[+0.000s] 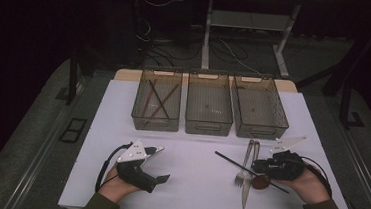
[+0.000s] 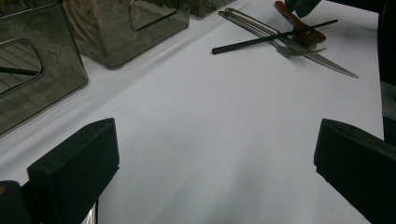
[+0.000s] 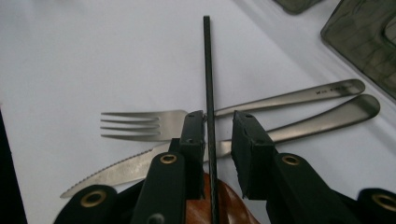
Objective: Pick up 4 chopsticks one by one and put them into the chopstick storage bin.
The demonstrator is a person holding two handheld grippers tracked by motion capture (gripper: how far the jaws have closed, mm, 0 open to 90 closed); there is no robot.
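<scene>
The right gripper [image 3: 218, 130] straddles the black chopstick [image 3: 208, 84], jaws narrow, left pad touching it, right pad just clear; the chopstick lies across the fork [image 3: 140, 123] and knife [image 3: 116, 170], over a brown spoon [image 3: 224, 205]; the left gripper [image 1: 161, 165] rests wide open on the white table [image 1: 192, 180], well apart.

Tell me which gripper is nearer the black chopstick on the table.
Right. The right gripper has the black chopstick between its jaws, a gap still showing beside it. The left gripper sits open across the table.
</scene>
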